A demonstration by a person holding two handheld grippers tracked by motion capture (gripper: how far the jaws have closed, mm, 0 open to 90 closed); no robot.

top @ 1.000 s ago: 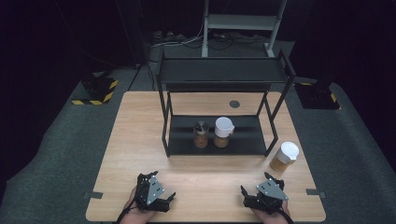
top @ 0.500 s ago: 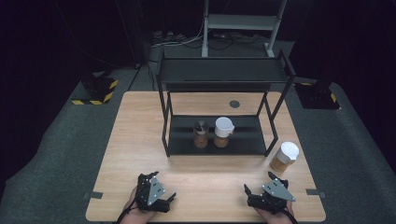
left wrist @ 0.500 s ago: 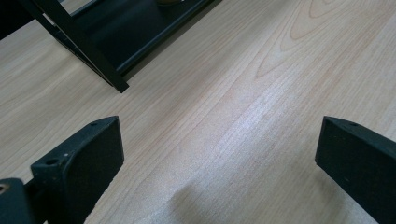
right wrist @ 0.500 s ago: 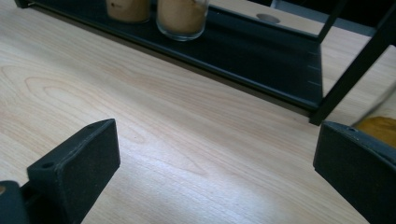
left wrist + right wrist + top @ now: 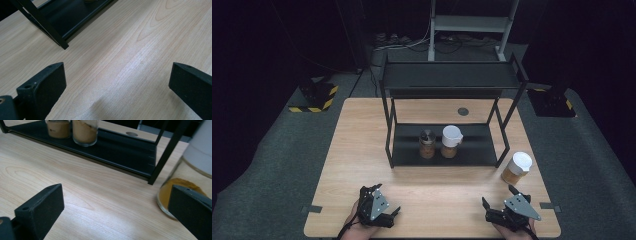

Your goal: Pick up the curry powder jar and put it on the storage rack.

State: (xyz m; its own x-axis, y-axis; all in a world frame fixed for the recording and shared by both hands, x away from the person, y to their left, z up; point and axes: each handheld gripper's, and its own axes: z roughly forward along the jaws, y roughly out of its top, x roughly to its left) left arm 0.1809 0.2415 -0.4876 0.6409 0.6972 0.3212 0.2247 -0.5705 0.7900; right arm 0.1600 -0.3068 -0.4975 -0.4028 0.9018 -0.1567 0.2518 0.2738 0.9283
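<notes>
Wooden surface (image 5: 362,150), black two-tier rack (image 5: 452,82) standing at its middle.

Left gripper (image 5: 384,212) low at the near left edge, held in a hand (image 5: 354,220). Its fingers (image 5: 42,85) stand wide apart, nothing between them but bare wood. In the left gripper view the rack's near corner leg sits ahead and to the left, well apart from the fingers.

Right gripper (image 5: 498,202) low at the near right edge, fingers (image 5: 40,207) also spread wide, nothing held. It points up the surface toward the rack.

White-lidded jar (image 5: 517,167) stands upright on the surface just outside the rack's right front leg, amber-brown contents visible through the glass. It is the nearest thing to the right gripper, ahead and slightly right of it, not touching. In the right gripper view the jar's base (image 5: 175,187) shows partly behind the right-hand finger, near it.

On the rack's lower shelf (image 5: 472,145): two more jars side by side, a dark-lidded one (image 5: 427,144) on the left and a white-lidded one (image 5: 451,141) just beside it, both upright with brown contents.
</notes>
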